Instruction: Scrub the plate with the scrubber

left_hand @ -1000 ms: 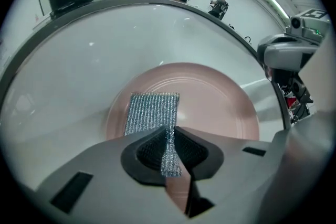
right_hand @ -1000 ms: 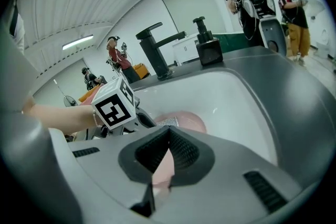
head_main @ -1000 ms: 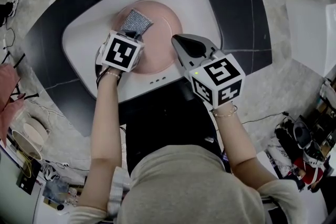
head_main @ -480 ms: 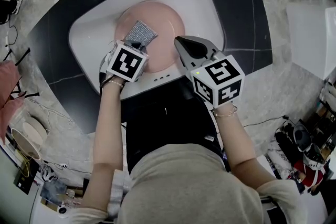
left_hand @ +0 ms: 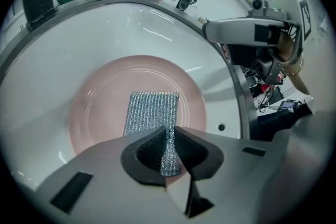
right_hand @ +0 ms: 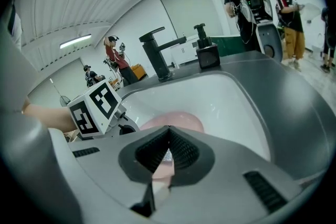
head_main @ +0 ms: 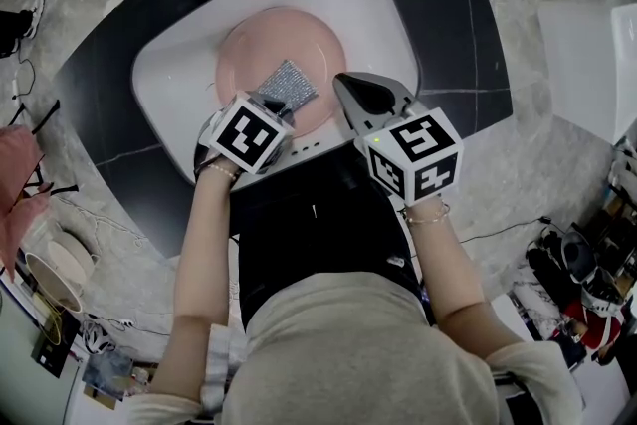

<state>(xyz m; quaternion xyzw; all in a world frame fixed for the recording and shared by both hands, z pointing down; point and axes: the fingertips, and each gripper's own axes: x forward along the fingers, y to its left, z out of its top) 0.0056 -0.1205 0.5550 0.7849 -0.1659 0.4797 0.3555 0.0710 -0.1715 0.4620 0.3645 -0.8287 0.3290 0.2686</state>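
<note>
A pink plate [head_main: 269, 50] lies flat in the white sink [head_main: 169, 75]. A silver mesh scrubber [head_main: 290, 85] rests on the plate's near half. My left gripper [head_main: 271, 110] is shut on the scrubber's near end; in the left gripper view the scrubber [left_hand: 152, 110] spreads over the plate [left_hand: 100, 107] from the left gripper [left_hand: 169, 138]. My right gripper [head_main: 344, 83] hovers at the plate's right edge, shut, with nothing held. The right gripper [right_hand: 169, 131] looks over the plate [right_hand: 184, 120] from above it.
A black faucet [right_hand: 160, 52] and a black soap dispenser [right_hand: 207, 52] stand at the sink's far rim. A dark countertop [head_main: 448, 25] surrounds the basin. Three small overflow holes [head_main: 309, 145] mark the near wall. People stand in the background.
My left gripper has dragged the scrubber across the plate toward the near edge and slightly right. The right gripper has hardly moved.
</note>
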